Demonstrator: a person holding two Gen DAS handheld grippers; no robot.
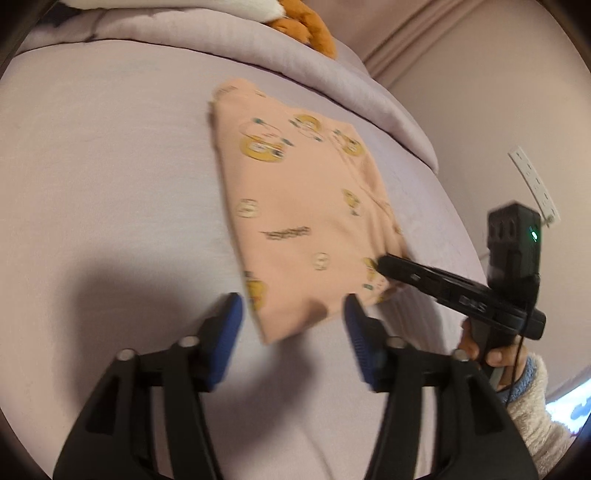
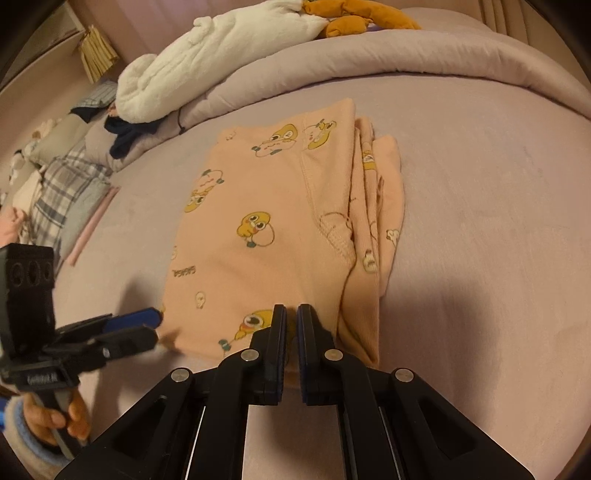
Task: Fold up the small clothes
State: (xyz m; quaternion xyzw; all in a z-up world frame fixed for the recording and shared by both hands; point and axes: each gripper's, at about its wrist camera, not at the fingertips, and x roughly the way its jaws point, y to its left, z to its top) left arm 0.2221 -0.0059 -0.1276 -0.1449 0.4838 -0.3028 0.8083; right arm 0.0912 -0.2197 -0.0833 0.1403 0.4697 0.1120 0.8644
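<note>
Left wrist view: the left gripper (image 1: 293, 325) stands spread, its blue pads (image 1: 229, 332) wide apart with nothing pinched. The near corner of the peach garment (image 1: 295, 206) lies on the bed just beyond the gap between the pads, and they do not touch it. The garment, printed with yellow cartoon figures, is folded into a rough rectangle and lies flat on the lilac bed sheet (image 1: 110, 184), towards the rolled lilac duvet (image 1: 332, 74) that runs along the far edge of the bed. The right gripper (image 1: 384, 267) reaches in from the right, its tip over the garment's near right edge; from this side I cannot tell how its jaws stand. A hand (image 1: 491, 354) in a fleecy sleeve holds its handle. An orange plush toy (image 1: 306, 26) sits on the duvet at the top.

Right wrist view: the right gripper (image 2: 291, 317) is nearly pressed together, only a thin slit between its fingers, and its tips rest at the garment's (image 2: 266, 221) near edge; whether any cloth is caught in the slit is unclear. The garment lies mid-bed, with folded layers stacked along its right side. The left gripper (image 2: 155, 325) comes in at the left, just beside the garment's near left corner, jaws apart. A white fluffy blanket (image 2: 207, 62) and the orange toy (image 2: 354, 18) lie on the duvet (image 2: 443, 62) beyond, with checked bedding (image 2: 62, 192) at the left edge.
</note>
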